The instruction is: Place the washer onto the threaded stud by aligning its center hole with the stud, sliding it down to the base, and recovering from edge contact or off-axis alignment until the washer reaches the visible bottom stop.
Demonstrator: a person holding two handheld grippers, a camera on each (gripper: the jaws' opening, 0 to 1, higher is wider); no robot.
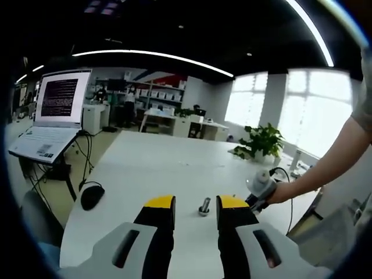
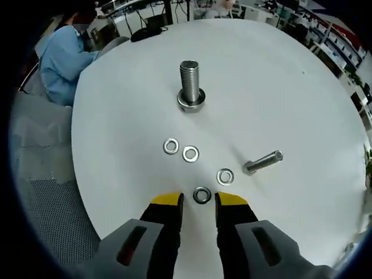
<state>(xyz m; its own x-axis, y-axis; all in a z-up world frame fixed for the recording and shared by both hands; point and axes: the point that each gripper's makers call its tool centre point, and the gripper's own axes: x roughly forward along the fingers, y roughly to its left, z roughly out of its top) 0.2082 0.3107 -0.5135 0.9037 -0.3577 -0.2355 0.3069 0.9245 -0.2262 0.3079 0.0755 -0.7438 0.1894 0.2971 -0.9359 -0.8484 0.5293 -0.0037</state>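
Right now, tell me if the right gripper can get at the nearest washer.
Probably yes. The right gripper is open, and the nearest washer lies flat on the table just beyond its tips, lined up with the gap. Nothing stands between them; the other washers lie farther off.

Around the upright threaded stud [image 2: 190, 86] the white table [image 2: 290, 75] lies bare on all sides, so the way down from above is open. Between it and the right gripper [image 2: 199, 201] lie four loose washers [image 2: 190, 153] and a toppled bolt [image 2: 263, 162], with bare gaps between them.
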